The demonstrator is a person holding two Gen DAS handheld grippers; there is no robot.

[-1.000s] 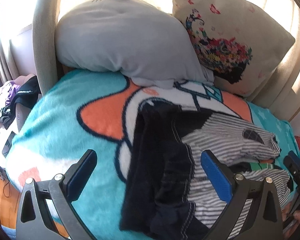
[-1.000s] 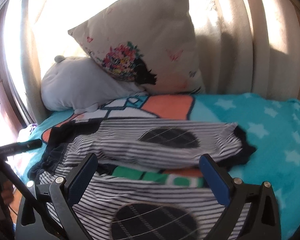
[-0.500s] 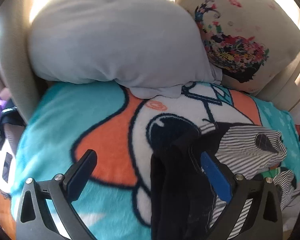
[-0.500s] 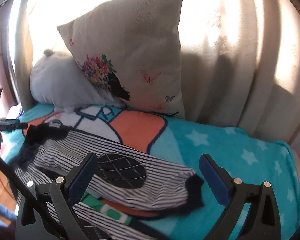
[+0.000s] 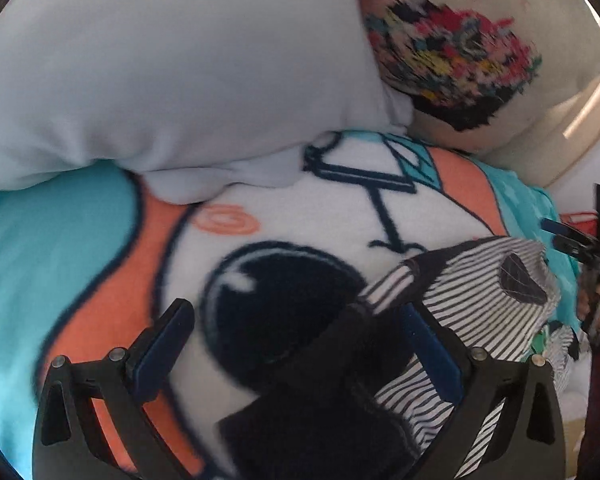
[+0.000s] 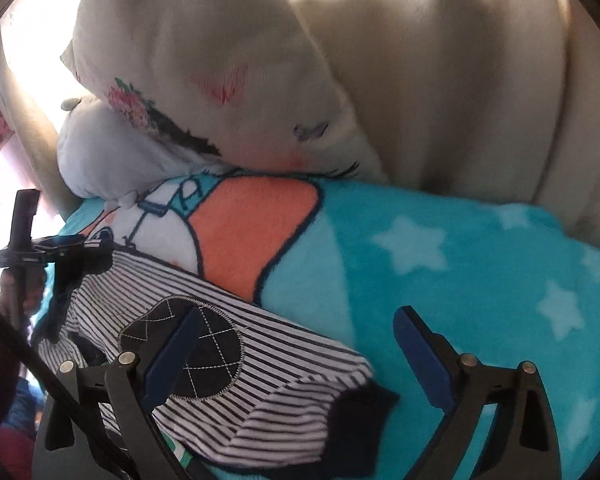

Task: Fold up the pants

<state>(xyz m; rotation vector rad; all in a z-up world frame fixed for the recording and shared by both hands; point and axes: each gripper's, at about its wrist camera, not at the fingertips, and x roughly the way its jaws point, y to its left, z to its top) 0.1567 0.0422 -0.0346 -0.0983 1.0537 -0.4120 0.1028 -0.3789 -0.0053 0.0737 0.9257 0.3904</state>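
The pants [image 5: 472, 300] are black-and-white striped with a dark waistband and dark quilted knee patches. They lie on a cartoon fleece blanket [image 5: 80, 248]. In the left wrist view my left gripper [image 5: 296, 344] is open, with the dark waistband bunched between its fingers and against the right finger [image 5: 428, 348]. In the right wrist view the pants [image 6: 260, 392] lie at lower left with a leg cuff near centre. My right gripper [image 6: 296, 352] is open over the cuff end, its left finger [image 6: 172, 352] over the knee patch [image 6: 196, 352].
A grey pillow [image 5: 172, 68] and a cream floral pillow [image 5: 452, 40] lean at the back of the blanket. Cream curtains [image 6: 480, 80] hang behind. The blanket [image 6: 480, 272] is turquoise with stars to the right of the pants.
Both grippers have moved forward and lower toward the blanket. The left one has closed in on the waistband end, the right one on the leg cuff end. Both stay open.
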